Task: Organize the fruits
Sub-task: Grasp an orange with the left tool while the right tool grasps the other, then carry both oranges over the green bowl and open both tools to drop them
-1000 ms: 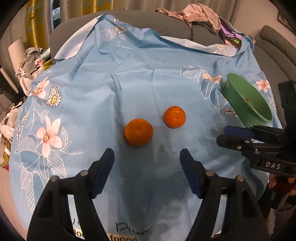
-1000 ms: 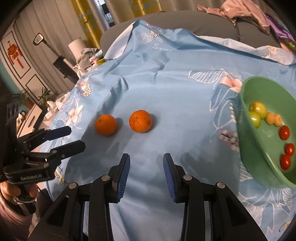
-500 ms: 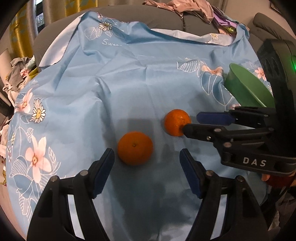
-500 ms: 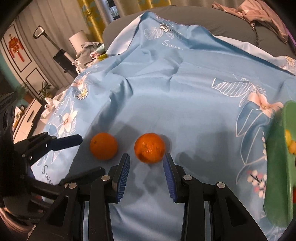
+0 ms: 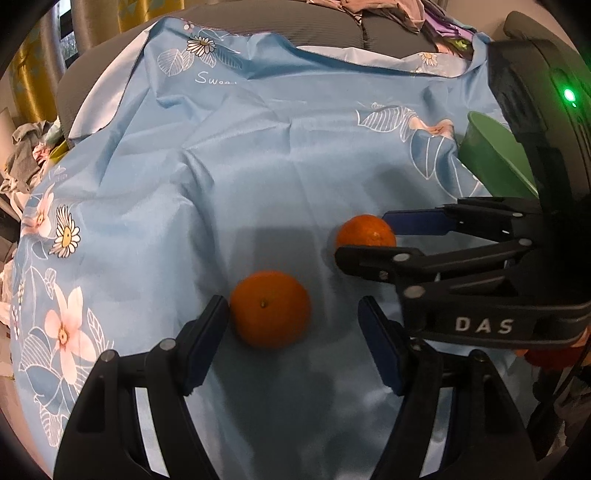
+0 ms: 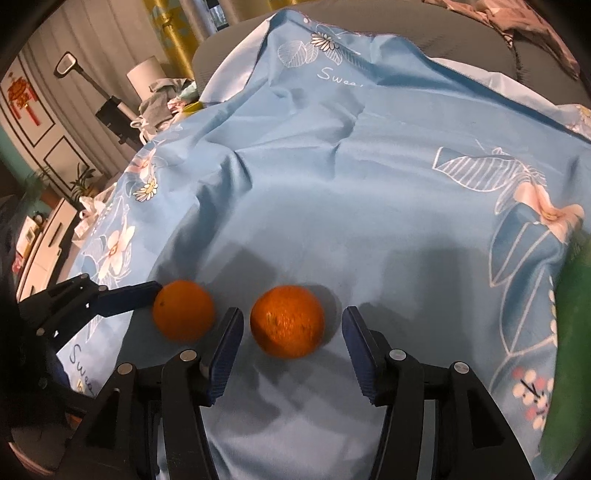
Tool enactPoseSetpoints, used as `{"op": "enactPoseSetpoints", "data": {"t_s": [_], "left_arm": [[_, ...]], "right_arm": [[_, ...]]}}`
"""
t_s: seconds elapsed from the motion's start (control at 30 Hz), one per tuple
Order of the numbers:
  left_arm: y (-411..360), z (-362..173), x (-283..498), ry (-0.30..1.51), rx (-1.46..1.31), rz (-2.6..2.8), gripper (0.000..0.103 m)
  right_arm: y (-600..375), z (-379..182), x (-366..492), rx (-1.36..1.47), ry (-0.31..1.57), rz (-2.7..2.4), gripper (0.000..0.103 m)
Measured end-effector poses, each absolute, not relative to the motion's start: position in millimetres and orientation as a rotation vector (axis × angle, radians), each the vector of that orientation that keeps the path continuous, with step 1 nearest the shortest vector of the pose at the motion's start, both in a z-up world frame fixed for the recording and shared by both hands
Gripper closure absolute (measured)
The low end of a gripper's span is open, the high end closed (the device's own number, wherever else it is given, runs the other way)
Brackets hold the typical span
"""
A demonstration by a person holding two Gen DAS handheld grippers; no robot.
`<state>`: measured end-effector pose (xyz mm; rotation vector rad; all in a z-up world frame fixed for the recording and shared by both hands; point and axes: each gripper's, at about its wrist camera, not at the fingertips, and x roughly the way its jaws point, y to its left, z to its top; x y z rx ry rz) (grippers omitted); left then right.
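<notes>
Two oranges lie side by side on the light blue flowered cloth (image 5: 258,147). The left orange (image 5: 271,308) sits between the fingers of my left gripper (image 5: 291,314), close against the left pad and apart from the right one; this gripper is open. The right orange (image 6: 287,326) lies between the pads of my right gripper (image 6: 291,321), whose jaws are opening, with gaps on both sides. In the left wrist view the right gripper's fingers (image 5: 417,223) straddle that same orange (image 5: 365,232). The left orange (image 6: 183,309) shows beside a left fingertip (image 6: 129,295).
A green bowl (image 5: 491,162) stands at the cloth's right side, partly behind the right gripper's body; it is a green blur (image 6: 576,332) in the right wrist view. Grey sofa cushions with heaped clothes (image 5: 388,11) lie beyond the cloth. Room clutter (image 6: 159,99) is at far left.
Both grippers moved forward and down to the oranges, so each orange now lies between a pair of fingers. The right gripper's jaws went from narrow to wide.
</notes>
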<state>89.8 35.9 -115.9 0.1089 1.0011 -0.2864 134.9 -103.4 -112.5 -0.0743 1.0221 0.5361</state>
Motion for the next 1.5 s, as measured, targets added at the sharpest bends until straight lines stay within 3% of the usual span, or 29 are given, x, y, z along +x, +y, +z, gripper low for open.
{"op": "enactPoseSetpoints", "data": {"t_s": [0.37,0.6,1.5], "left_arm": [[30.2,-125.1,95.5,0.970,0.203,-0.268,0.041],[30.1,-135.1,99.5,0.973,0.243,-0.255,0.056],[26.9,-134.1,97.5,1.004,0.181,-0.256,0.057]], "right_arm": [[-93.7,-119.3,136.6,-0.128,1.017,0.566,0.047],[-95.1,-120.2,138.7,-0.127,0.999,0.551,0.057],[-132.2,-114.3,129.5,-0.045,1.002,0.485,0.058]]}}
